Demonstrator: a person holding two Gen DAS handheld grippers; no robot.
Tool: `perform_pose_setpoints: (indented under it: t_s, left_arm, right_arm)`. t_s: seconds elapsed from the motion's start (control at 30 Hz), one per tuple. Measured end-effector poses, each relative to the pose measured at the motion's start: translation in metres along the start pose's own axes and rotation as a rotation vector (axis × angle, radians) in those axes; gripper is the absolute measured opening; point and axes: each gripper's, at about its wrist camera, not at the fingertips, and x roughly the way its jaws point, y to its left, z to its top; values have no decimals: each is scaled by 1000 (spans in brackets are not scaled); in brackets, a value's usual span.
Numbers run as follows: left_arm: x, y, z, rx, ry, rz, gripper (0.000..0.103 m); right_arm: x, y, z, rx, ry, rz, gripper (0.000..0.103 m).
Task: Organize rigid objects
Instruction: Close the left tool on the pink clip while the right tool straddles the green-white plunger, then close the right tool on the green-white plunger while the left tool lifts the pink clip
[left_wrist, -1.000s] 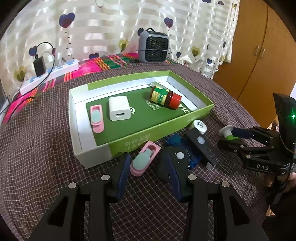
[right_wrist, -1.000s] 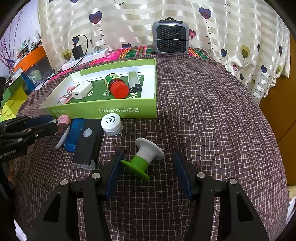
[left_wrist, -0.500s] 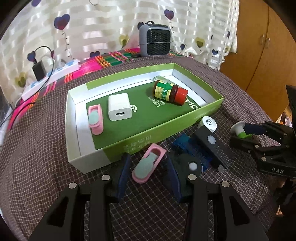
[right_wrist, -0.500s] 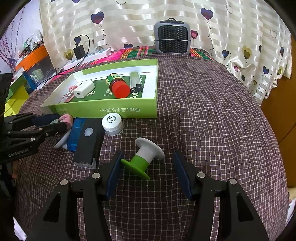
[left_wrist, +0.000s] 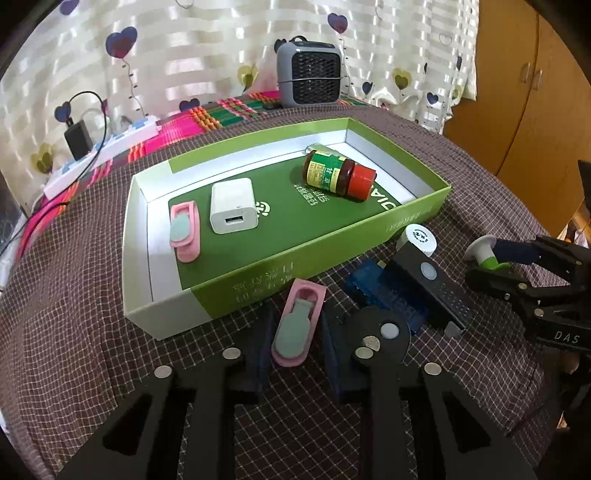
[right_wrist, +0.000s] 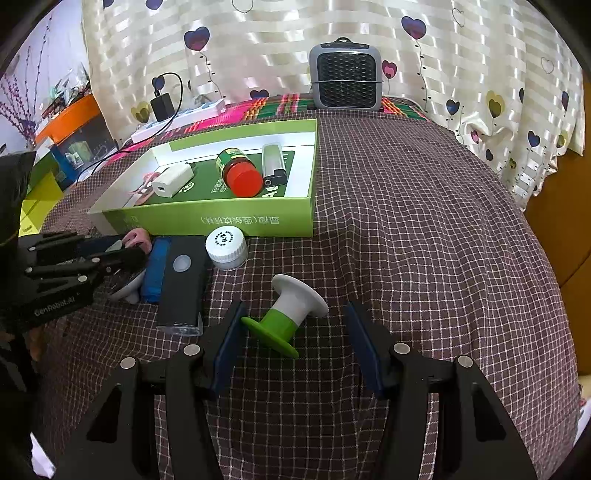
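Observation:
A pink clip with a grey-green tab (left_wrist: 291, 334) lies on the checked cloth just before the green box (left_wrist: 406, 218). My left gripper (left_wrist: 295, 317) is closing on it, and its blue pads touch both sides of the clip. The box holds a second pink clip (left_wrist: 184, 230), a white charger (left_wrist: 233, 210), a red-capped bottle (left_wrist: 338, 173) and a lighter (right_wrist: 273, 164). My right gripper (right_wrist: 295, 332) stands open around a green and white spool (right_wrist: 284, 317) that lies on its side, pads apart from it.
A white-capped jar (right_wrist: 226, 243), a black device (right_wrist: 181, 284) and a blue case (right_wrist: 155, 269) lie beside the box's front wall. A grey heater (left_wrist: 308, 75) and a power strip (left_wrist: 103, 158) sit at the back. A wooden cupboard (left_wrist: 535, 110) stands to the right.
The left gripper's jaws have come together onto the pink clip, which lay loose between them before. The right gripper and the spool have not moved.

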Motion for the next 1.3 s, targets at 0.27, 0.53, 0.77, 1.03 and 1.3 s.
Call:
perform_pose_setpoints:
  t_s: [0.27,0.53,0.77,1.03,1.3]
  left_arm:
    - [-3,4,-5,-45,-11,14,17]
    - [-8,8,-13,-85,-21,26,17]
    - [-11,10,-17,-102,-27,44,17]
    - [-13,13,-19,-124,-29,44,17]
    - [-15,17,-19,-146,-37,51,17]
  right_arm:
    - [-1,-3,0,13,-5,4,46]
    - [-2,-5,0,21,-11,7,46]
    - [-3,-4,-1,22,-10,6,45]
    - [-3,-5,-1,25,-9,8,45]
    - [-3,-6,-1,27,-9,13,45]
